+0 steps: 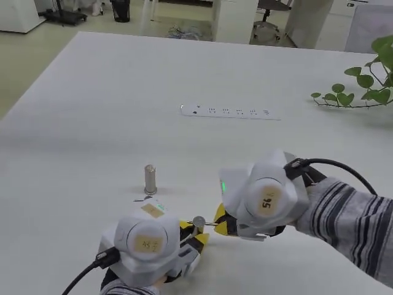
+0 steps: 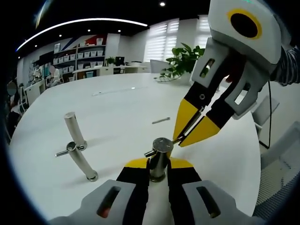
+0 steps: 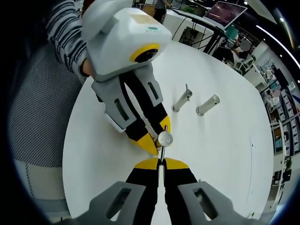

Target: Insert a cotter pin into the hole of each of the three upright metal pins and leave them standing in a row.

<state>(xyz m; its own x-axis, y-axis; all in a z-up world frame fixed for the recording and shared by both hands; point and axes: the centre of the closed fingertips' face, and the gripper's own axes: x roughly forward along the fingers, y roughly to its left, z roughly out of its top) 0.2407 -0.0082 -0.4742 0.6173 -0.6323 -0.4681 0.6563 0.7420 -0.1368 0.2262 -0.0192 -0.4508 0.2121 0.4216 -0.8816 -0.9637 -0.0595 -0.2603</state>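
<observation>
White worktable (image 1: pixel 123 92), office room behind. Held metal pin (image 2: pixel 159 157) stood upright on the table near the front edge, with the left gripper (image 2: pixel 158 165) clamped on its lower shaft. Right gripper (image 3: pixel 161 163) was pinched shut on a cotter pin (image 3: pixel 162 151), whose tip was in the hole under the pin head and seemed to poke out the far side. To do it well: keep the cotter level with the hole, push straight, hold the left grip firm so the pin doesn't tip, and let go only once it's seated. Second metal pin (image 2: pixel 80 159) nearby already carried a fitted cotter pin (image 2: pixel 63 152). Third metal pin (image 2: pixel 75 127) just beyond looked bare. Loose cotter pin (image 2: pixel 161 121) lay on the bare table, not in any tray or box. Power strip (image 1: pixel 230 112) and plant (image 1: pixel 368 80) sat farther back.
</observation>
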